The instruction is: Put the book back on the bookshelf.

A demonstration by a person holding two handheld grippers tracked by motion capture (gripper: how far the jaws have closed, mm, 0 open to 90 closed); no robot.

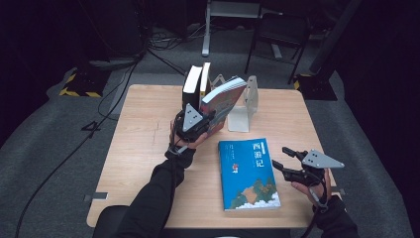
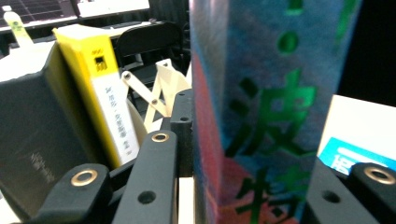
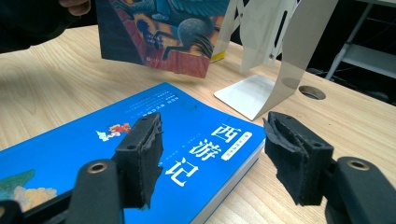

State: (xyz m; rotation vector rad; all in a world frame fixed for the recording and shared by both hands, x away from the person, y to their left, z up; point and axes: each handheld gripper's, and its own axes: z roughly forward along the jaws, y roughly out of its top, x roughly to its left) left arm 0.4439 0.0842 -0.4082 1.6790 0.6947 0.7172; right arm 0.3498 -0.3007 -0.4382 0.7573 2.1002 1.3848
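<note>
Paperback (image 2: 261, 116) clamped upright in left gripper (image 2: 243, 186), beside bookend (image 1: 246, 106).

we log: held book (image 1: 224, 101) cover red and blue, green characters | flat book (image 1: 246, 173) bright blue, white characters | beside bookend (image 1: 246, 105): yellow-spined book (image 2: 103, 93), black book (image 2: 37, 135)

High view overhead facing forward, gripper views close along their jaws, all sharing the tilted book (image 1: 224, 101)
</note>
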